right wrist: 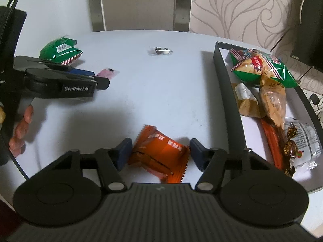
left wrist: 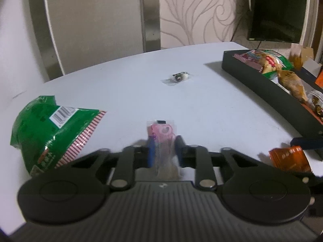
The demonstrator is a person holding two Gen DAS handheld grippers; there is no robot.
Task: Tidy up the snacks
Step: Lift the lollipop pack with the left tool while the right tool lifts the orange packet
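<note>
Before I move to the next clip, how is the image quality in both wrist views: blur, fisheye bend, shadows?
Left wrist view: soft overall, the pink snack packet and fingers smeared; the table edge bows from the fisheye. Right wrist view: sharper, print on the orange snack packet nearly legible, the black tray wall curved, soft shadow under the left gripper.

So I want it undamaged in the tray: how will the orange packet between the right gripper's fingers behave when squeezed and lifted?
The orange packet looks glossy, so it may slip against the fingers. Its creased film will probably crumple before the contents resist. It looks small and flat, so likely light; the right gripper, open around it, probably needs only a gentle squeeze.
</note>
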